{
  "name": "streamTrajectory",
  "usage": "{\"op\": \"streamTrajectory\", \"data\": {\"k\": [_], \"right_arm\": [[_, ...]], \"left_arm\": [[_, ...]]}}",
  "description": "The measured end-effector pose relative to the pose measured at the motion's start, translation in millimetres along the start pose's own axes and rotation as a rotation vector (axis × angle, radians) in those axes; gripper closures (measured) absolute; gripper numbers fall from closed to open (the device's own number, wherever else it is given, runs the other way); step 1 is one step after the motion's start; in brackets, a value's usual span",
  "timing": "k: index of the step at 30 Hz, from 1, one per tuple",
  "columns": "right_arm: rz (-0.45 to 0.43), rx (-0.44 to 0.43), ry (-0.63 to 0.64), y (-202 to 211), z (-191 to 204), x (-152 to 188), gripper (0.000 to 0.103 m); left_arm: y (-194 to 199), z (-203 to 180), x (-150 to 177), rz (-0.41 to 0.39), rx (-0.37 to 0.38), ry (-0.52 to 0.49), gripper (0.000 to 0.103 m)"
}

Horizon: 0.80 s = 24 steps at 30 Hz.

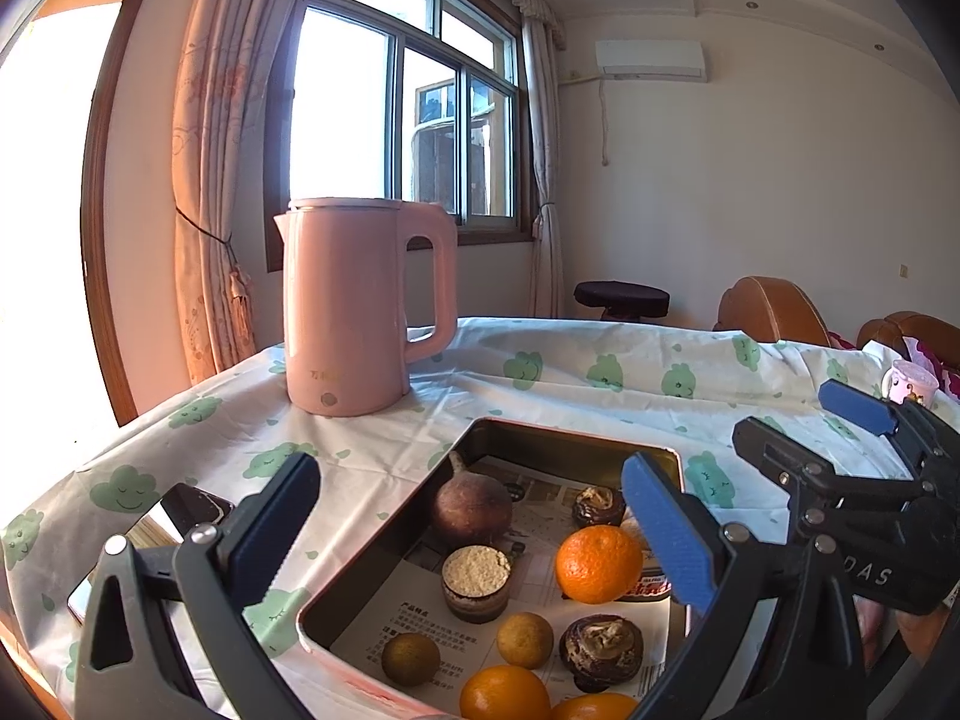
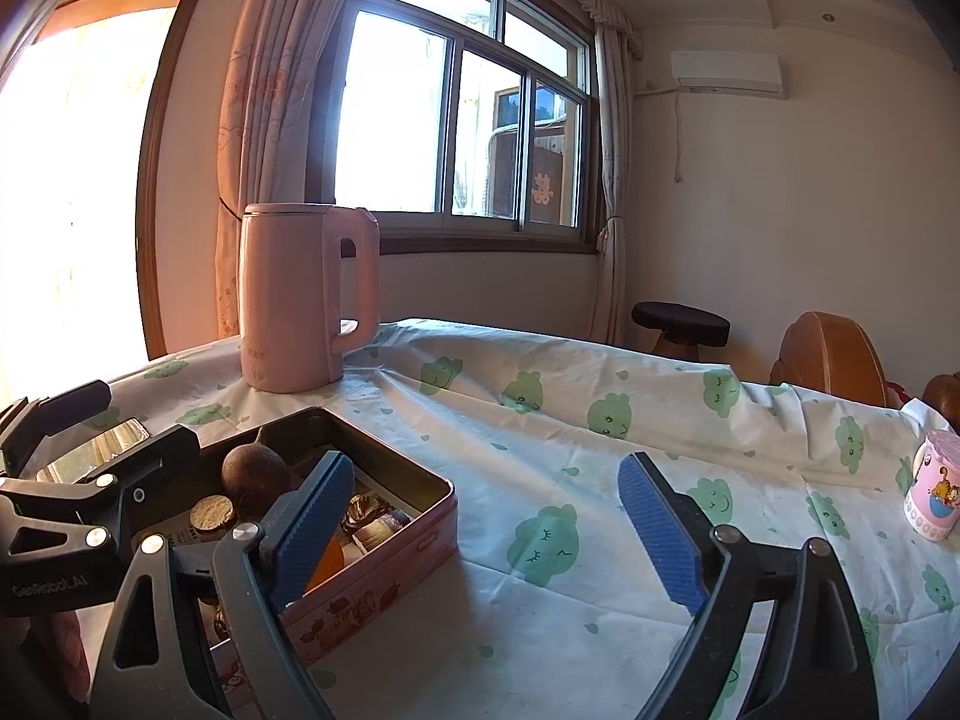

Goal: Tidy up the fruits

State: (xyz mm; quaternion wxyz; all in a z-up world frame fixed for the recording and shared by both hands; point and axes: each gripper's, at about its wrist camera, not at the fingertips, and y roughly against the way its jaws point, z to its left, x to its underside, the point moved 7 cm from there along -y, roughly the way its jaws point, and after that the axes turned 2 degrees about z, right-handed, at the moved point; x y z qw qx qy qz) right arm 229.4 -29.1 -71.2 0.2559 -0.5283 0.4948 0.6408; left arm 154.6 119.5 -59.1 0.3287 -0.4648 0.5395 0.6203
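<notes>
Both claws gape empty: left claw hovers over the tin holding oranges; right claw hangs above bare tabletop. Stage unclear; any grasp needs lowering.

A tin is set on the table, with a kettle behind it to the left and a cup far to its right. In the tin, 3 oranges are placed toward the front, with a cupcake beside them.
</notes>
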Motion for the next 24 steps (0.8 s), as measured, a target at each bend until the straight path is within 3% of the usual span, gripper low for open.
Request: {"op": "streamTrajectory", "data": {"k": [21, 24], "right_arm": [[-0.007, 0.007, -0.009, 2, -1, 0, 0.011], [0.029, 0.021, -0.032, 2, -12, 5, 0.011]], "left_arm": [[2, -2, 3, -0.008, -0.024, 0.0, 0.0], [1, -2, 2, -0.003, -0.022, -0.002, 0.0]]}}
